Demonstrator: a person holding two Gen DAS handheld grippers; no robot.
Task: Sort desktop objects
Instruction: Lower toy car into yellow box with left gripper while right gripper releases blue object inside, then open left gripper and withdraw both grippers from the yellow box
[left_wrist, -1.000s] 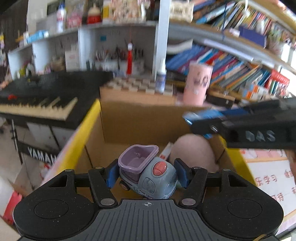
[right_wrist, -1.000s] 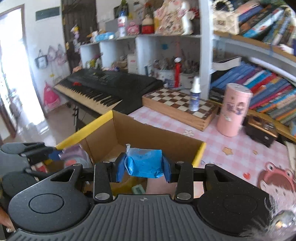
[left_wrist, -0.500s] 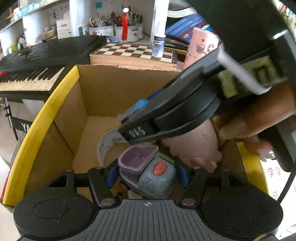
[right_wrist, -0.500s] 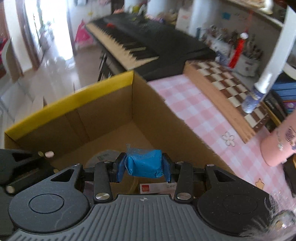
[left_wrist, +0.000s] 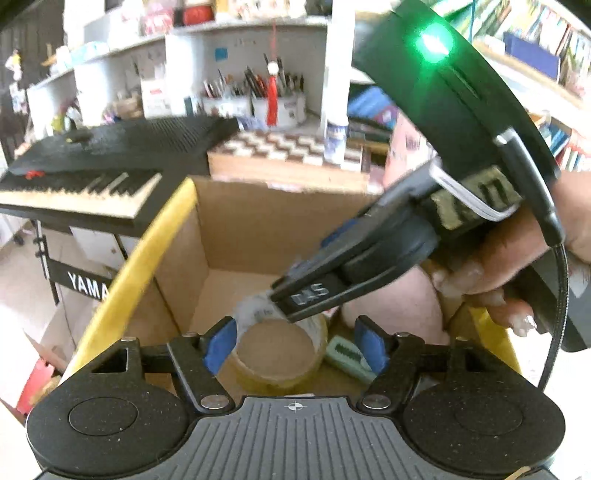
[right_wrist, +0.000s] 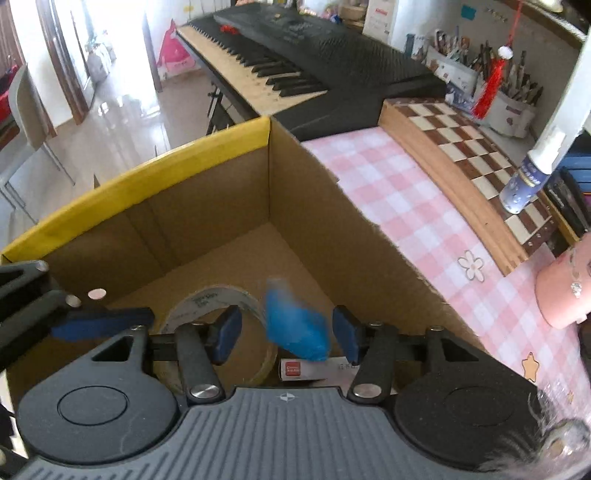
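Observation:
Both grippers hang over an open cardboard box with a yellow rim. My left gripper is open and empty; the toy car it held is out of sight. Below it lie a roll of clear tape, a green object and a pink soft thing. My right gripper is open; a blurred blue packet is loose between its jaws, tilted and falling into the box above the tape roll and a red-and-white card. The right gripper also shows in the left wrist view.
The box stands on a pink checked tablecloth. Behind it are a chessboard, a spray bottle, a pink cup and a black Yamaha keyboard. Shelves with books and pen pots are at the back.
Both grippers opened. The toy car dropped out of the left gripper and out of view. The blue packet left the right gripper's pads and is falling.

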